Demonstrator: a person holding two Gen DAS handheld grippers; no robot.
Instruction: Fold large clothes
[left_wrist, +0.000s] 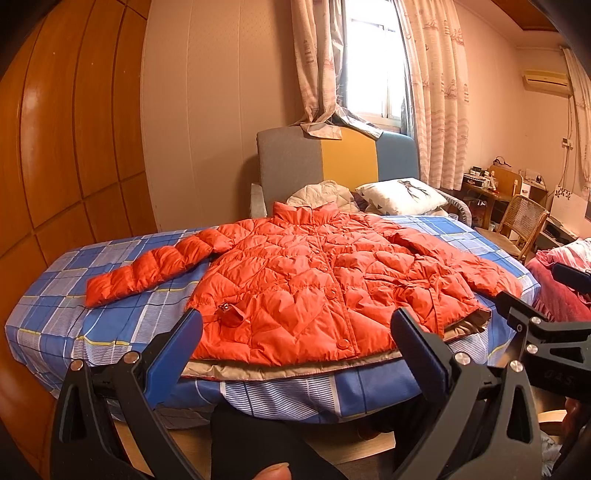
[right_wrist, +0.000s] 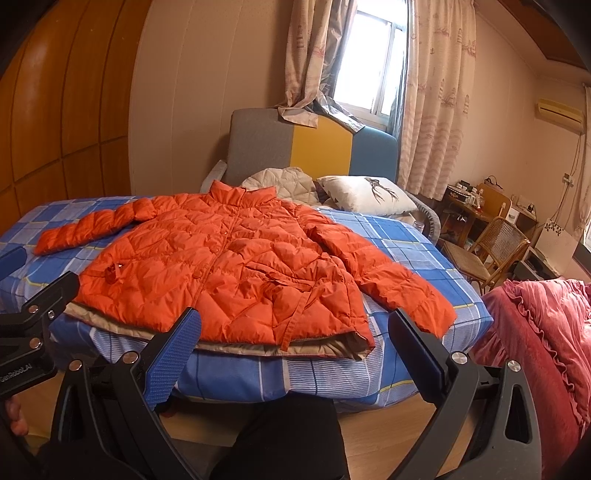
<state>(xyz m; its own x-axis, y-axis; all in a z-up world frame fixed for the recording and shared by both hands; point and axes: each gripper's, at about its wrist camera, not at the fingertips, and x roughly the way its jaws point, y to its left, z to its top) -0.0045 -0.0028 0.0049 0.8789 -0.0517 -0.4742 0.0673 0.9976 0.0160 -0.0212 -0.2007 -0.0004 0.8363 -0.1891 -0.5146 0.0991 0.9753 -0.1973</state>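
Both grippers, left gripper (left_wrist: 295, 332) and right gripper (right_wrist: 291, 328), hover with fingers spread wide and empty, just short of the bed (left_wrist: 55, 295). Beyond them an orange jacket (left_wrist: 314, 280) lies flat and buttoned, sleeves out; folding seems not yet begun, so a sleeve likely needs grasping first.

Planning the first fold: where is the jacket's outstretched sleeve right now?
In both views the outstretched sleeve lies flat on the blue plaid bedspread, pointing left from the orange jacket, toward the wooden wardrobe side.
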